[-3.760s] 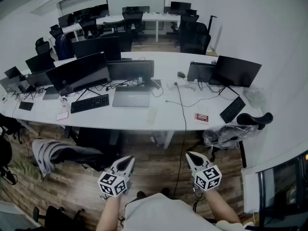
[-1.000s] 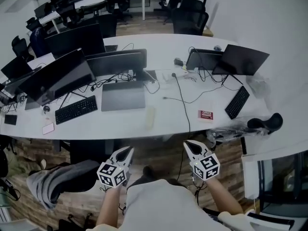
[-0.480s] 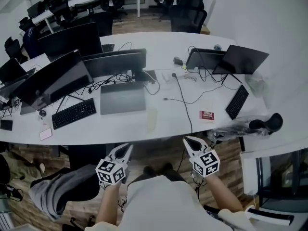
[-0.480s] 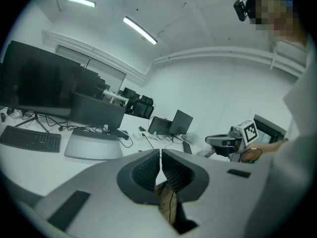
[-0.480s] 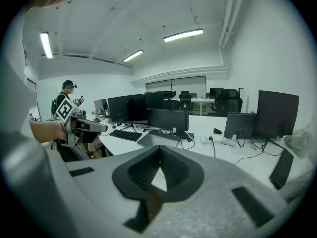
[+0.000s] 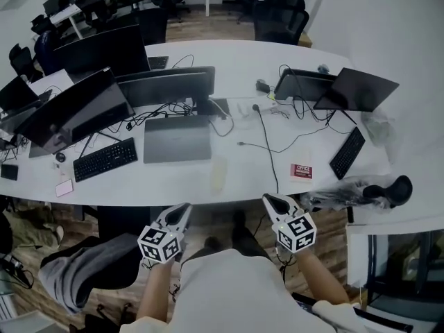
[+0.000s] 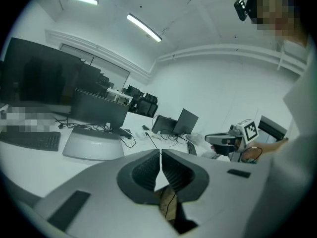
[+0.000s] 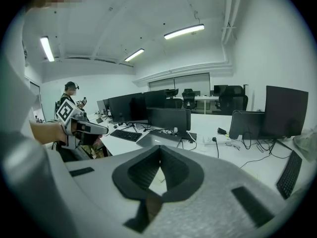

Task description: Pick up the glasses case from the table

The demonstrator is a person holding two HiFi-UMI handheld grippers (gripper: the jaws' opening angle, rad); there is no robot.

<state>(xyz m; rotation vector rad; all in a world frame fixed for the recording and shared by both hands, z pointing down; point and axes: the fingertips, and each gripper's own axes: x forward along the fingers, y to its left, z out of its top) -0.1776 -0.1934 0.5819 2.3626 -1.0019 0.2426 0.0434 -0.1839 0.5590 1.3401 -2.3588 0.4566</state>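
Item 1, left gripper (image 6: 184,209): I read its 2 jaws as pressed together, ribbed pads meeting at the tips, with nothing between them. In the head view it hangs just short of the near edge of the table (image 6: 239,186), over the wooden floor (image 6: 215,218). It points toward the desk and slightly down.

Item 2, right gripper (image 6: 269,200): its jaws are likewise closed tip to tip and carry nothing. It is level with the left one in the head view and also just short of the table edge. It is close to where the black cable (image 6: 267,151) drops over that edge.

Item 3, glasses case (image 6: 218,174): a pale, oblong object lying flat on the white table close to the near edge. It sits just right of the closed grey laptop (image 6: 177,139) and left of the black cable. It lies ahead of both grippers, roughly between their 2 lines of aim, and neither touches it.

Item 4, surroundings: a red box (image 6: 302,171) lies right of the cable. There are 2 black keyboards, the left keyboard (image 6: 105,159) and the right keyboard (image 6: 347,152). A row of dark monitors (image 6: 166,85) stands behind the laptop. A grey garment (image 6: 76,269) is draped over a chair at lower left.
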